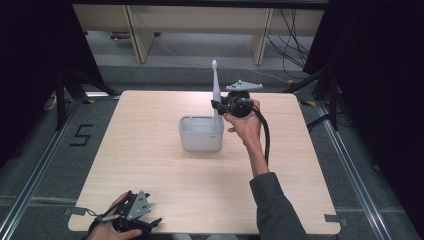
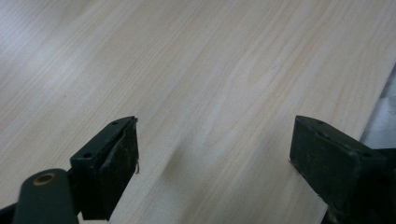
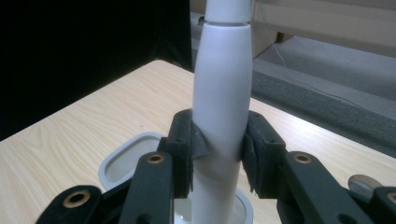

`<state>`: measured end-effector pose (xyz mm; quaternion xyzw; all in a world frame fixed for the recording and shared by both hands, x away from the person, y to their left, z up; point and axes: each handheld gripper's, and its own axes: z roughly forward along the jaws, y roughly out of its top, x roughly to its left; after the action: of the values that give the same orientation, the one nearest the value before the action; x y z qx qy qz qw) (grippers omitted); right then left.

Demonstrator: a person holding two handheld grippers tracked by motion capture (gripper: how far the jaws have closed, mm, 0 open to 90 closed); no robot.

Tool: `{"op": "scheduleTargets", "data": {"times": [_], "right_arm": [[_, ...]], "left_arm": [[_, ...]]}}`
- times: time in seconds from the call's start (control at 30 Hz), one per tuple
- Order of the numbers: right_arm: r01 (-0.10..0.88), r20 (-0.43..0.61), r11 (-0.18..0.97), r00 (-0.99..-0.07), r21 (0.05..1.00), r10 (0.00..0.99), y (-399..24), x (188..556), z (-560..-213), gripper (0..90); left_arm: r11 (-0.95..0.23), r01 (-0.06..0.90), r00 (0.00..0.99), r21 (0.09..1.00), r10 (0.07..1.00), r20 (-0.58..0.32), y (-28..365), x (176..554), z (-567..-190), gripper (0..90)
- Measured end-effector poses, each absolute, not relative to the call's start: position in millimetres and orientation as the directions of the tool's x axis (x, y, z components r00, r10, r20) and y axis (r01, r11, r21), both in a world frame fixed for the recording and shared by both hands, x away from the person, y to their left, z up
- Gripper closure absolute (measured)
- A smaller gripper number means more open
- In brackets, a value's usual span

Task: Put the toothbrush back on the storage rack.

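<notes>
Near the middle of the frame in the high view, the right hand-held gripper point(image 1: 218, 106) pinched an upright white electric toothbrush point(image 1: 216, 90) by its handle, the brush head pointing up. The toothbrush's lower end stood inside a grey bin point(image 1: 201, 134) at the centre of the wooden worktop point(image 1: 150, 160), against the bin's right wall. In the right gripper view, both black jaws pressed against the toothbrush point(image 3: 223, 116) from either side, with the bin's rim point(image 3: 116, 161) below them. At the lower left of the high view, the left hand-held gripper point(image 1: 150, 222) rested at the worktop's near edge. In the left gripper view, its jaws were spread wide over bare wood point(image 2: 210, 93), holding nothing.
</notes>
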<state>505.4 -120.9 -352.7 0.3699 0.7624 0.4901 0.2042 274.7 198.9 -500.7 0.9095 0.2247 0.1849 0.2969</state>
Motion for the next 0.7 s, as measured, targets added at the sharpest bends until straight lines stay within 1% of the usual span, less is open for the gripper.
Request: {"op": "scheduleTargets", "data": {"times": [0.03,0.07,0.17,0.2,0.23,0.3,0.37,0.4,0.43,0.47,0.53,0.57,0.6,0.63,0.7], "right_arm": [[0.364,0.054,0.244,-0.644,0.899,0.763,-120.6,506.1,-353.1,66.5],[0.361,0.053,0.235,-0.635,0.903,0.77,-118.9,506.6,-354.9,66.5],[0.362,0.043,0.248,-0.636,0.899,0.77,-118.1,507.2,-357.1,66.5],[0.378,0.064,0.232,-0.628,0.896,0.775,-117.4,506.1,-358.1,66.4],[0.358,0.046,0.245,-0.64,0.901,0.767,-118.7,508.0,-359.9,66.5],[0.359,0.045,0.239,-0.629,0.902,0.776,-119.1,508.8,-363.6,66.4],[0.387,0.071,0.229,-0.624,0.893,0.778,-119.4,509.2,-368.6,66.4],[0.38,0.057,0.24,-0.626,0.893,0.778,-120.0,510.3,-371.2,66.4],[0.395,0.072,0.227,-0.615,0.89,0.785,-119.4,509.3,-372.6,66.4],[0.387,0.069,0.231,-0.625,0.893,0.778,-121.1,511.1,-374.4,66.4],[0.394,0.072,0.23,-0.619,0.89,0.782,-121.4,510.7,-377.1,66.4],[0.386,0.056,0.235,-0.611,0.892,0.79,-121.4,510.1,-378.3,66.4],[0.388,0.062,0.234,-0.616,0.892,0.785,-120.8,510.0,-379.5,66.4],[0.379,0.046,0.248,-0.621,0.892,0.783,-121.6,510.6,-380.0,66.4],[0.393,0.061,0.234,-0.609,0.889,0.791,-120.7,509.0,-382.0,66.4]], "left_arm": [[-0.712,0.302,0.827,0.634,0.526,0.197,198.3,274.3,-501.3,15.2],[-0.724,0.296,0.832,0.623,0.516,0.204,199.0,274.6,-500.4,15.2],[-0.708,0.304,0.822,0.637,0.533,0.2,198.2,274.6,-501.9,15.2],[-0.724,0.297,0.832,0.623,0.516,0.203,199.2,274.6,-500.4,15.2],[-0.722,0.297,0.832,0.624,0.517,0.202,198.9,274.5,-500.6,15.2],[-0.713,0.302,0.823,0.633,0.529,0.205,198.1,274.7,-502.0,15.2],[-0.722,0.297,0.832,0.624,0.517,0.202,198.8,274.5,-500.6,15.2],[-0.723,0.296,0.832,0.624,0.516,0.202,198.8,274.5,-500.6,15.3],[-0.722,0.296,0.832,0.625,0.517,0.203,198.9,274.6,-500.9,15.2],[-0.713,0.302,0.826,0.633,0.527,0.199,198.3,274.5,-501.9,15.3],[-0.723,0.299,0.831,0.622,0.518,0.203,198.5,274.5,-501.3,15.2],[-0.718,0.308,0.83,0.624,0.524,0.193,198.2,273.9,-501.7,15.3],[-0.724,0.296,0.832,0.623,0.515,0.204,198.3,274.3,-501.2,15.2],[-0.722,0.301,0.831,0.623,0.519,0.2,198.3,274.1,-501.5,15.3],[-0.724,0.298,0.831,0.622,0.518,0.204,198.5,274.4,-501.2,15.2]]}}
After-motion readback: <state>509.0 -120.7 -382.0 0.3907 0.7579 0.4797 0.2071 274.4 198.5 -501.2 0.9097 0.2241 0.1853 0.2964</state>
